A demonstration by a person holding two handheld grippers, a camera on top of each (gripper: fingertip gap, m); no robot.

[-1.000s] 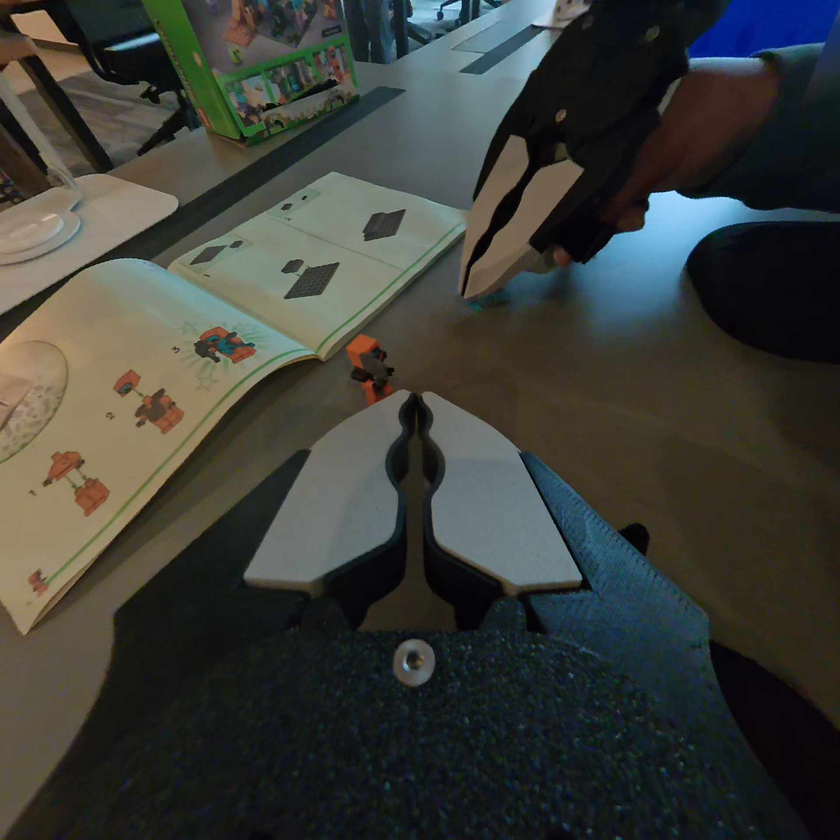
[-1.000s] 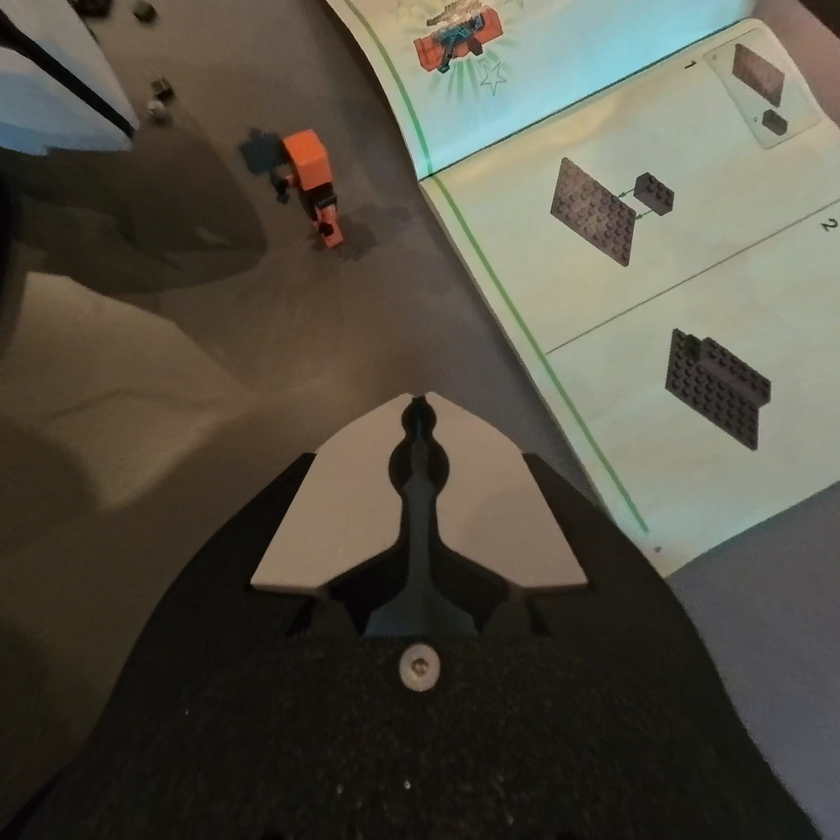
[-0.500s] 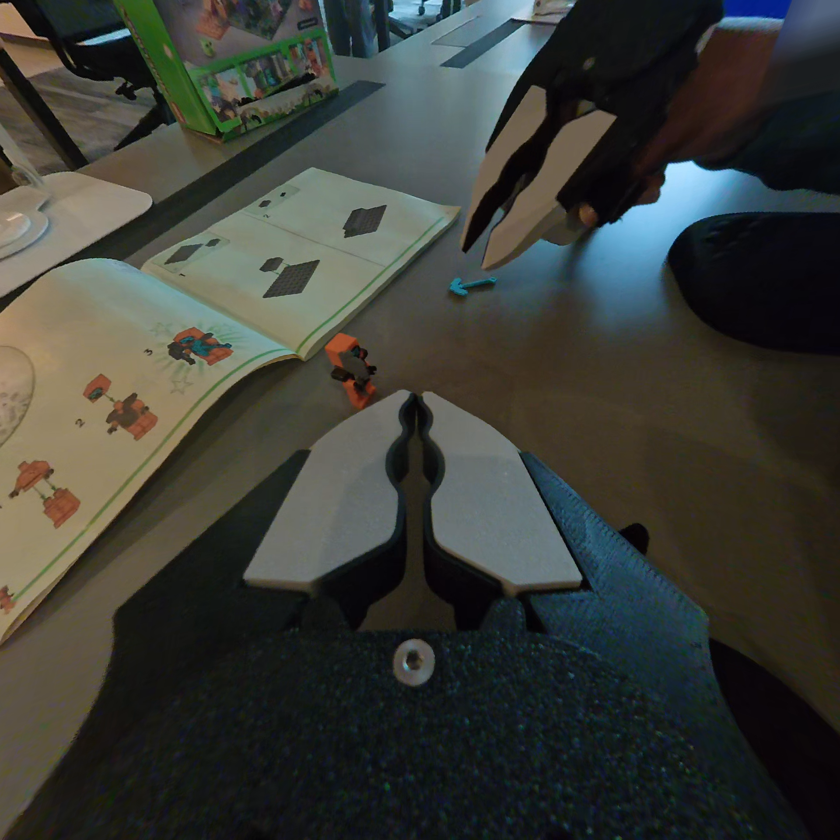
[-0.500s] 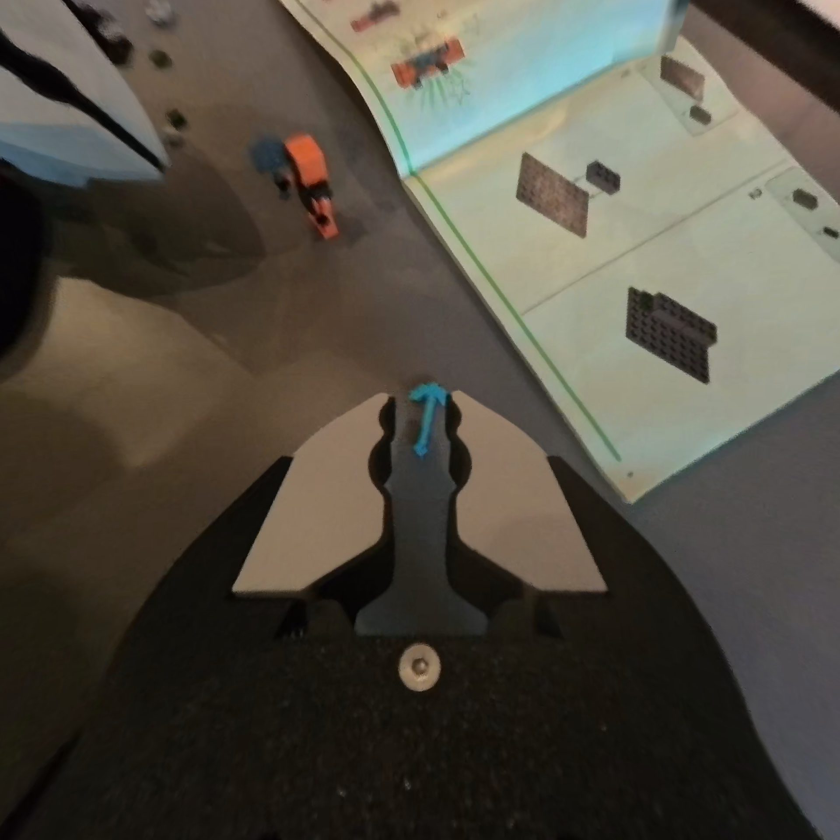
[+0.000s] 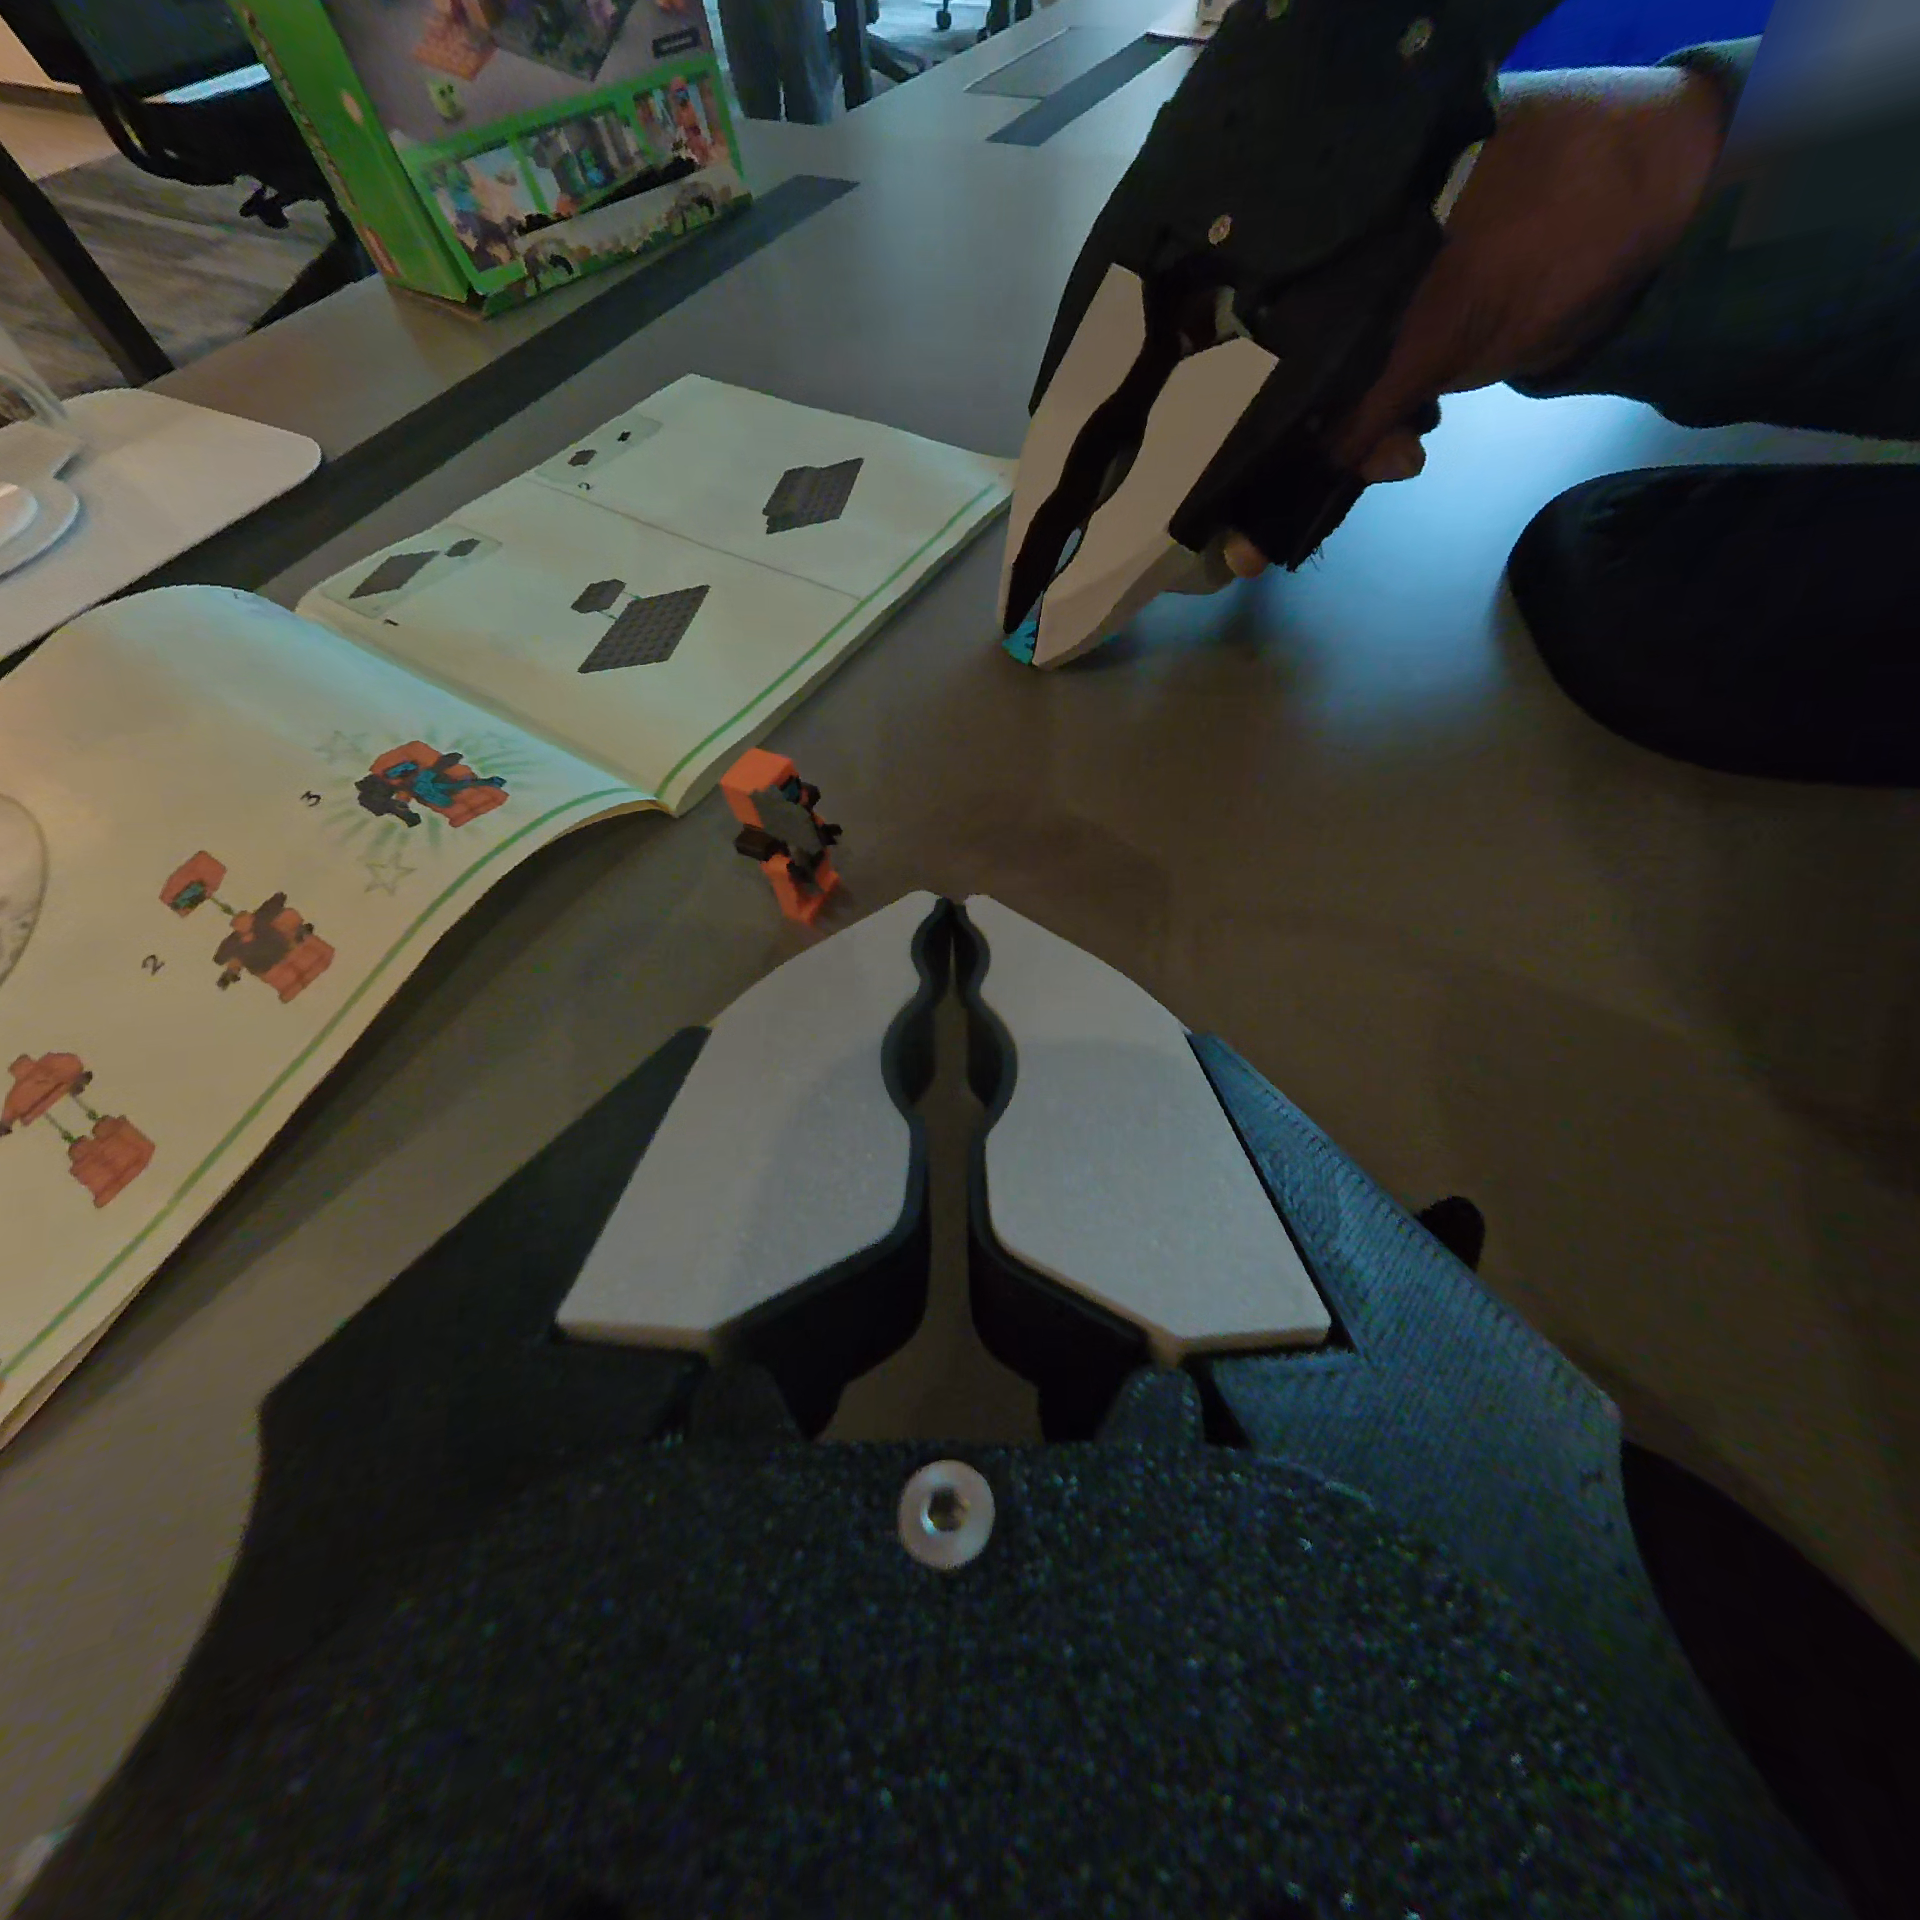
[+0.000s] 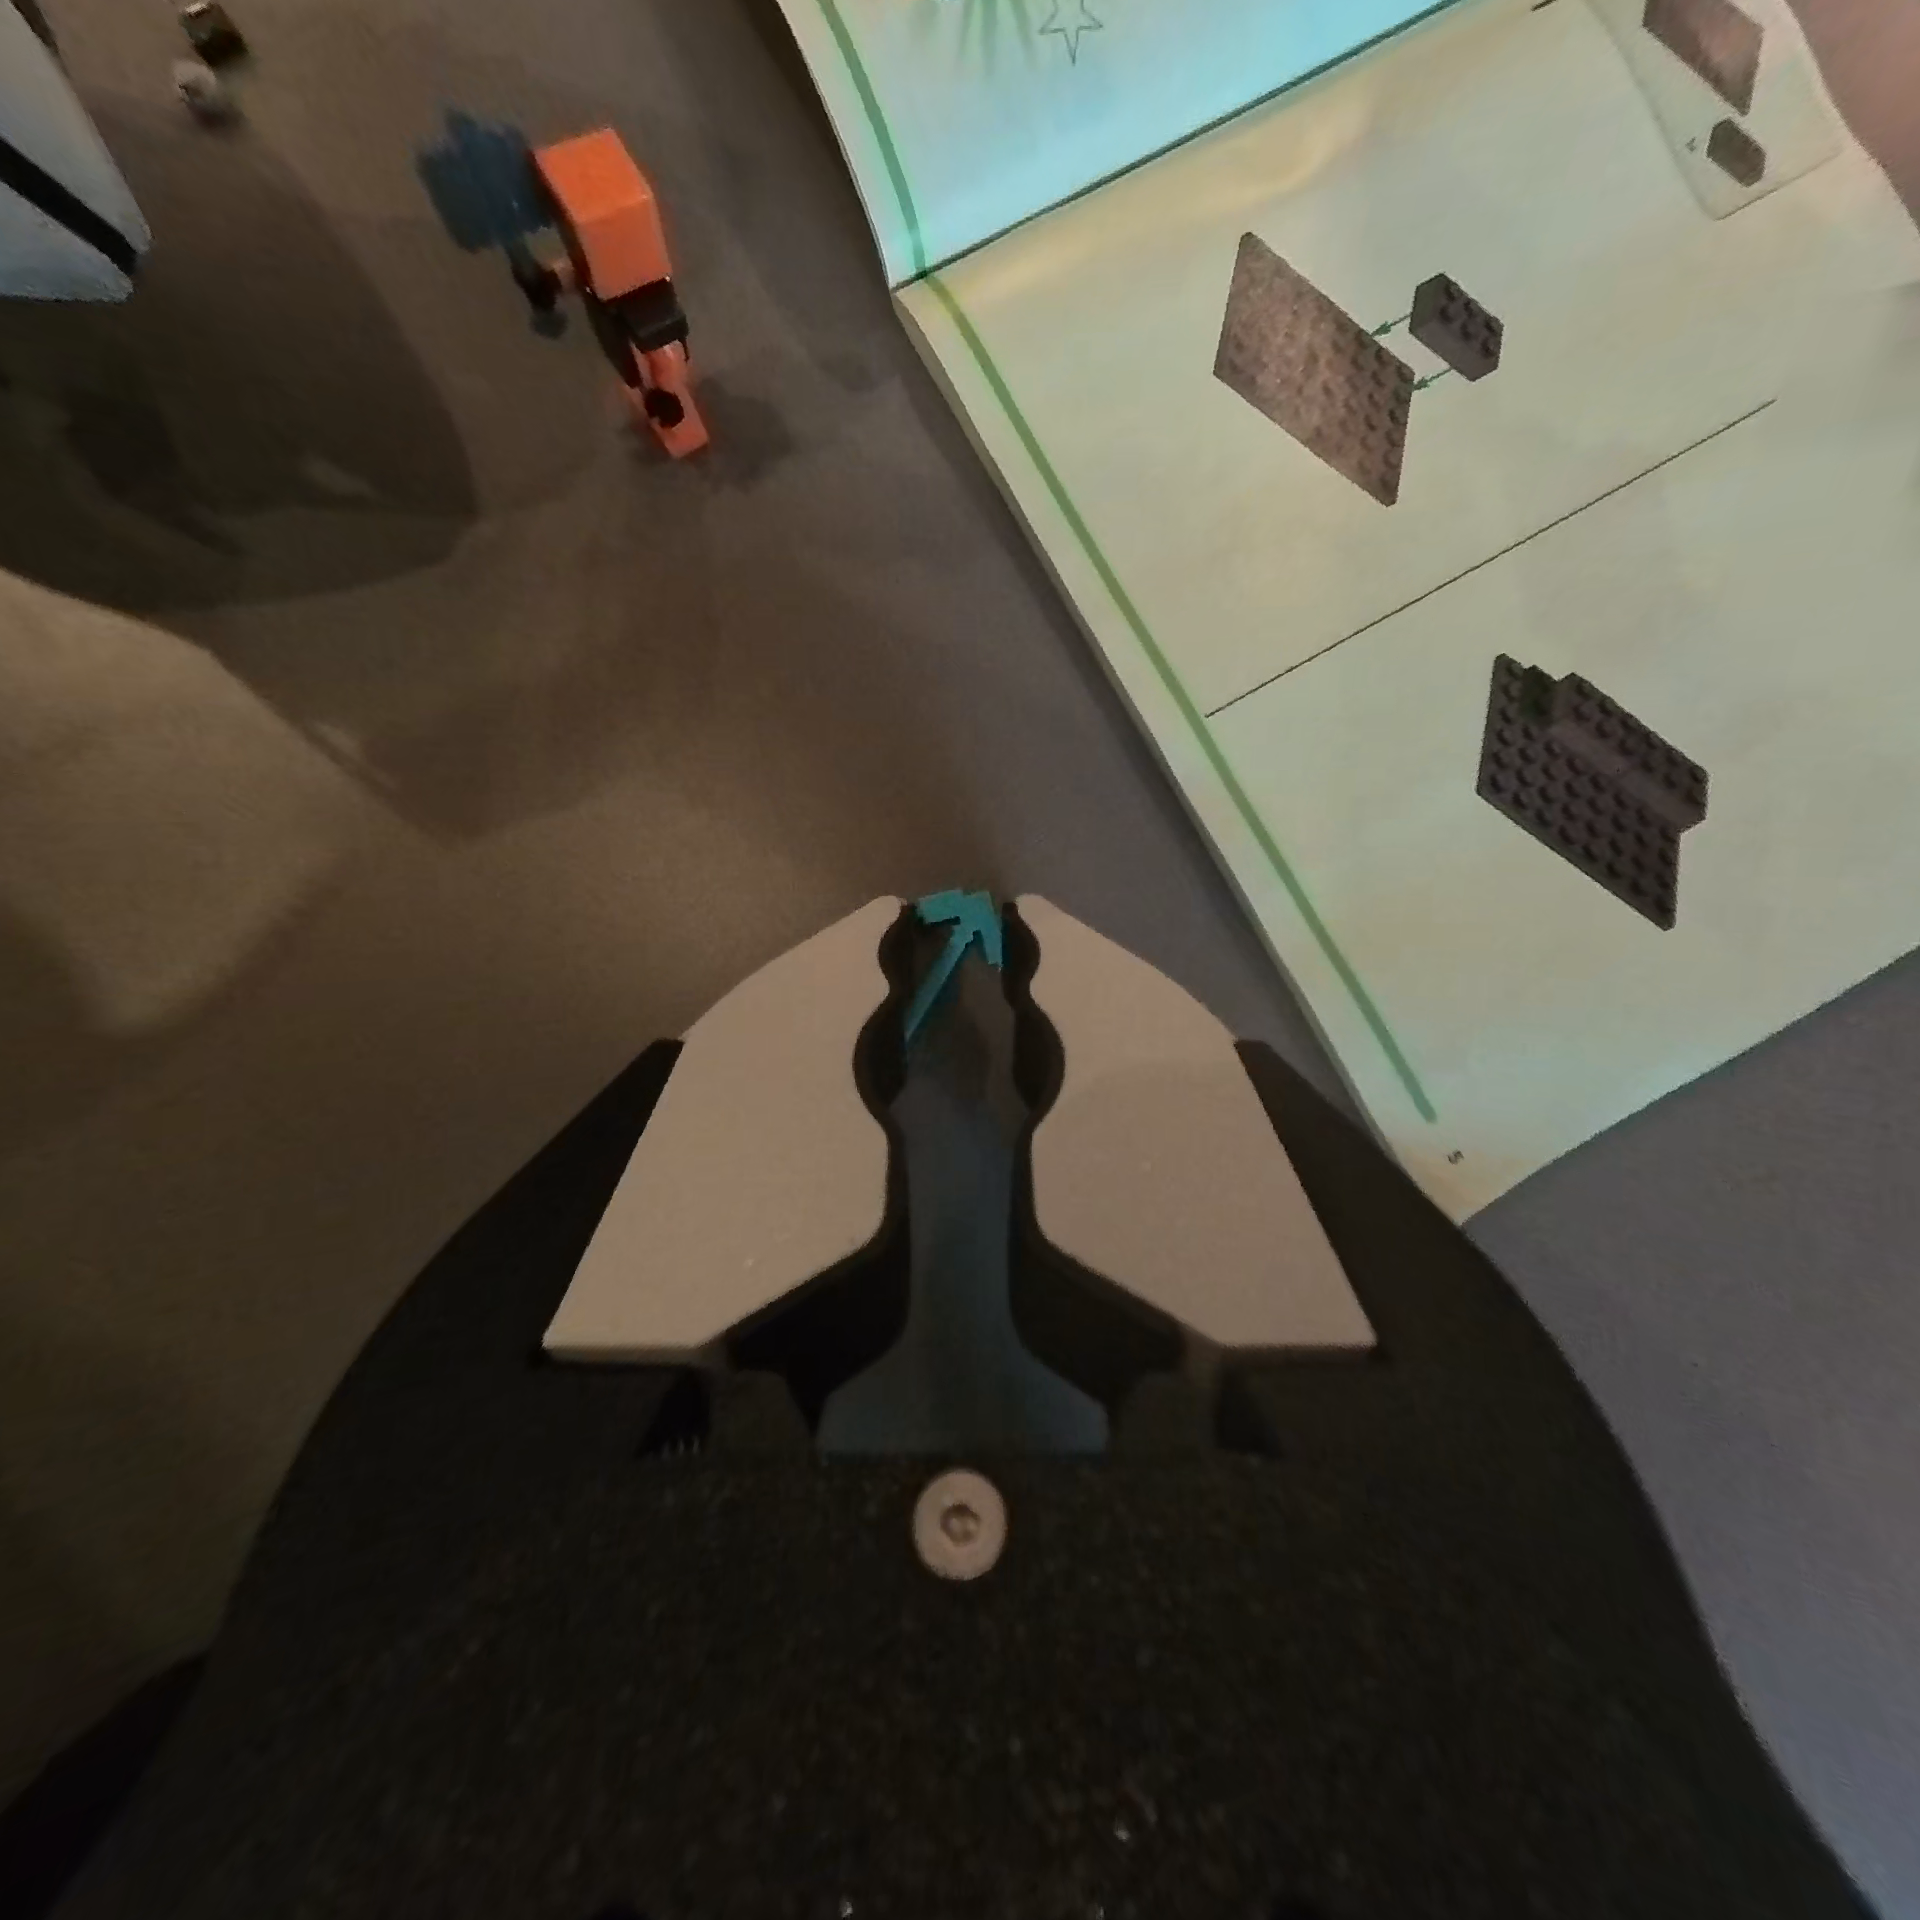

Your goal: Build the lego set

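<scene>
My right gripper (image 6: 956, 914) stands tip-down on the desk (image 5: 1299, 883), fingers apart around a teal pickaxe (image 6: 951, 945). My left gripper (image 5: 951, 909) is closed, empty, near the orange minifigure (image 5: 781, 847).

A matte grey-brown tabletop (image 5: 1351, 883) fills the view. At 10 o'clock lies a white rounded-corner mat (image 5: 197, 478). A dark inlaid strip (image 5: 582, 332) runs diagonally toward 11 o'clock. Black office chairs (image 5: 208, 114) stand beyond the table at 11 o'clock.
</scene>
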